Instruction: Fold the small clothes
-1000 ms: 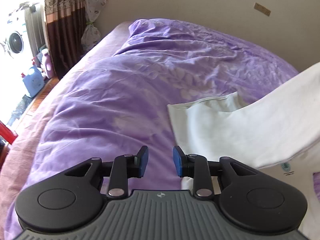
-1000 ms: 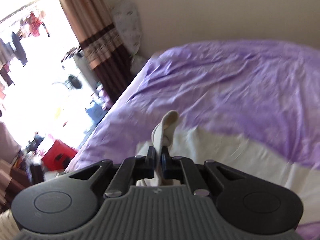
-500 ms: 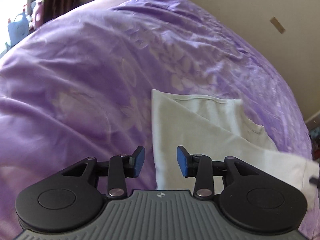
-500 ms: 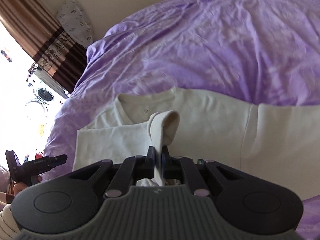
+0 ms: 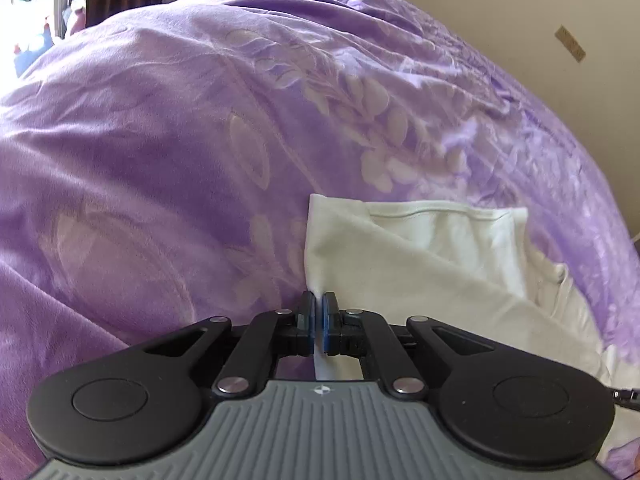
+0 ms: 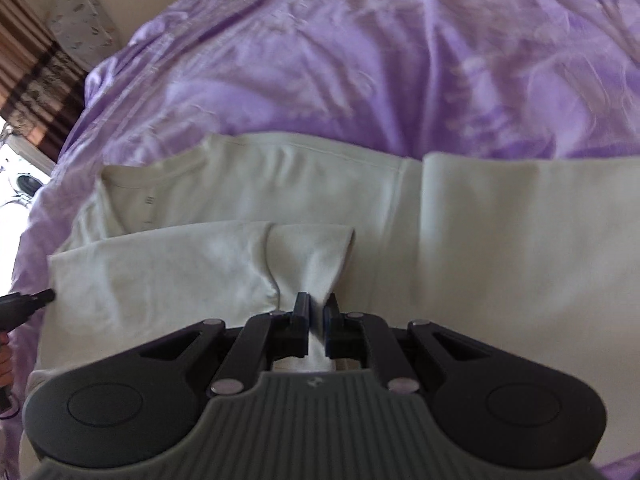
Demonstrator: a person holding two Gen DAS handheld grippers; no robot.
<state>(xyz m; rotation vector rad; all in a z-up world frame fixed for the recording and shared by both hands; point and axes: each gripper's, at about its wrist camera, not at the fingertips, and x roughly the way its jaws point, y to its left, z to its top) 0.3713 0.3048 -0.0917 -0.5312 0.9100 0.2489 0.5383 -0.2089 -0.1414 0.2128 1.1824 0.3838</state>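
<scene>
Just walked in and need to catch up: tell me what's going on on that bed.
A person with a handheld gripper in each hand is folding a cream-white cotton T-shirt spread on a purple floral bedspread. The left gripper, whose jaws have just been closing, is clamped on the shirt's folded edge. The right gripper is shut on a pinched-up fold of the same shirt. One part is already folded over, and the collar shows.

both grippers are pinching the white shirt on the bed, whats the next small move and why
Probably lift both together and carry that edge across. The left gripper and right gripper are each shut on the white shirt, which lies partly folded on the purple blanket.
</scene>
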